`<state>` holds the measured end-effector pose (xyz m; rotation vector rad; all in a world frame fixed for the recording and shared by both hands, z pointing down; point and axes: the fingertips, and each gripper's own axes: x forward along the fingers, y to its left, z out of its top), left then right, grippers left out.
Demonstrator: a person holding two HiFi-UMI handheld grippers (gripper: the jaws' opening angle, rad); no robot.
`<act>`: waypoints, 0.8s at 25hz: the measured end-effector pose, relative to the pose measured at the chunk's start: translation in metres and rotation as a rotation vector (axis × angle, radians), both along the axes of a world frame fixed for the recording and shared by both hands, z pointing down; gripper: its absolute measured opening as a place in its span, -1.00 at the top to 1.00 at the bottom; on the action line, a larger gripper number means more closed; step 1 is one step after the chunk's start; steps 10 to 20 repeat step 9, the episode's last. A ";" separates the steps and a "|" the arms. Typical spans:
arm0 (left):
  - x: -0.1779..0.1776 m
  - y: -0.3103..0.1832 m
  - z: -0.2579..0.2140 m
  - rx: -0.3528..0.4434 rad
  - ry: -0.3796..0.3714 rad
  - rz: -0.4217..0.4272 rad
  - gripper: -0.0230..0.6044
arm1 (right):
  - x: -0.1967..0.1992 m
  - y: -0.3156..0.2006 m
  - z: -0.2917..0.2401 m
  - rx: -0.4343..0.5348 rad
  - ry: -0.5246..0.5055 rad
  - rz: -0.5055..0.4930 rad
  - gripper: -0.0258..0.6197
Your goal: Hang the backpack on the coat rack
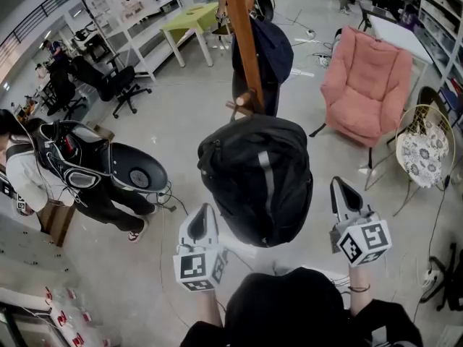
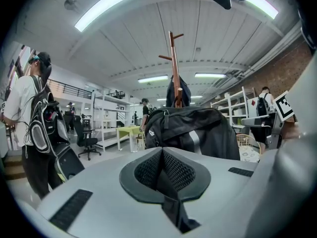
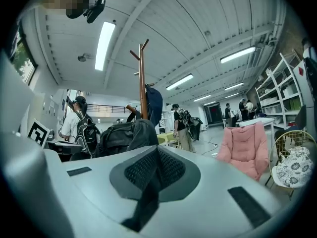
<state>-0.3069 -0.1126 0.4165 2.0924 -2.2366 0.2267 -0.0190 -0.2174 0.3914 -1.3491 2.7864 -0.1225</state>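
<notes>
2 grippers are seen low in the head view, and both are shut with nothing between the jaws. The left gripper (image 1: 205, 215) is held at 7 o'clock from the backpack (image 1: 257, 179), just beside its lower edge; whether it touches the fabric cannot be told. In the left gripper view the 2 ribbed pads (image 2: 176, 171) are pressed flat together, and the backpack fills the space beyond them. The right gripper (image 1: 342, 190) is held at 4 o'clock from the backpack, clear of it. In the right gripper view its pads (image 3: 168, 167) are likewise closed on each other, with the backpack at 11 o'clock beyond them.

1 black backpack is counted as the task's thing. It is hung on the coat rack (image 1: 242, 42), its top caught at a short peg low on the wooden pole, and its body is seen off the floor with a grey stripe down the front. No gripper is supporting it.

1 coat rack is counted, and 1 dark blue garment (image 1: 273, 45) is hung higher on it, at 12 o'clock from the backpack. 1 pink armchair (image 1: 365, 85) is placed at 2 o'clock, 1 round chair with a flowered cushion (image 1: 423, 150) at 3 o'clock, and 1 green table (image 1: 189, 20) at 11 o'clock. 1 person (image 1: 43, 165) is seen standing at 9 o'clock, well apart from the rack.
</notes>
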 end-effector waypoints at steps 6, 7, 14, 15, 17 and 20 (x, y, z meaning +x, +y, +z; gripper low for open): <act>-0.002 0.002 0.000 0.000 -0.001 -0.001 0.88 | 0.000 0.000 -0.001 0.001 -0.003 0.000 0.88; -0.002 0.003 0.001 -0.001 -0.001 -0.002 0.88 | 0.001 0.000 -0.001 0.002 -0.001 0.000 0.88; -0.003 0.004 0.002 -0.003 0.000 -0.004 0.88 | 0.001 0.001 -0.001 0.002 0.003 0.002 0.88; -0.003 0.004 0.002 -0.003 0.000 -0.004 0.88 | 0.001 0.001 -0.001 0.002 0.003 0.002 0.88; -0.003 0.004 0.002 -0.003 0.000 -0.004 0.88 | 0.001 0.001 -0.001 0.002 0.003 0.002 0.88; -0.003 0.004 0.002 -0.003 0.000 -0.004 0.88 | 0.001 0.001 -0.001 0.002 0.003 0.002 0.88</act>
